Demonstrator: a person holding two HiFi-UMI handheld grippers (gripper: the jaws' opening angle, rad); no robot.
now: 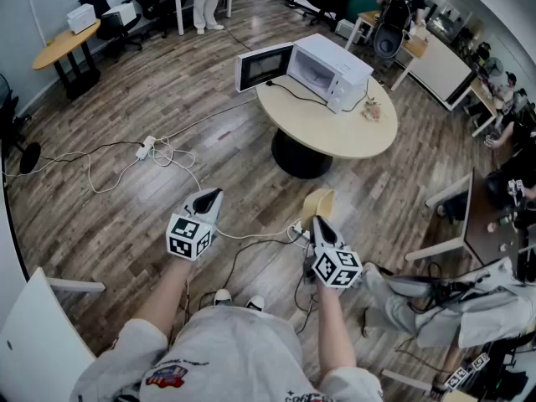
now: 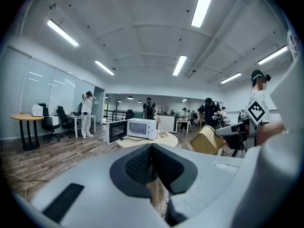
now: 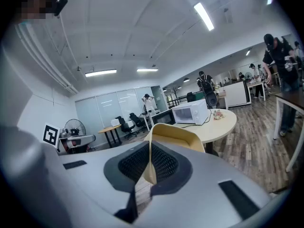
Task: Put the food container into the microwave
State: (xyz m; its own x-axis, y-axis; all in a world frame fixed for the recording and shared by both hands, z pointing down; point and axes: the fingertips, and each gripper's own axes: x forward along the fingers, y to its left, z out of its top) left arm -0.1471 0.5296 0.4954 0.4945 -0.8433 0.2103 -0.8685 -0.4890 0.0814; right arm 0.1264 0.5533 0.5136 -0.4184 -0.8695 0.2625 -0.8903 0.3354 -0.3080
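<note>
A white microwave (image 1: 327, 68) stands on the round beige table (image 1: 335, 128), its door (image 1: 263, 65) swung open to the left. It also shows far off in the left gripper view as the microwave (image 2: 141, 128) and in the right gripper view as the microwave (image 3: 191, 113). My right gripper (image 1: 319, 219) is shut on the rim of a tan food container (image 1: 319, 203), seen close as the container (image 3: 172, 137). My left gripper (image 1: 209, 198) is shut with nothing in it. Both are held over the floor, well short of the table.
Cables and a power strip (image 1: 146, 146) trail across the wooden floor. A white chair (image 1: 42, 333) is at the near left. Desks (image 1: 65, 44), office chairs and several people stand around the room. A small flower piece (image 1: 372, 110) lies on the table.
</note>
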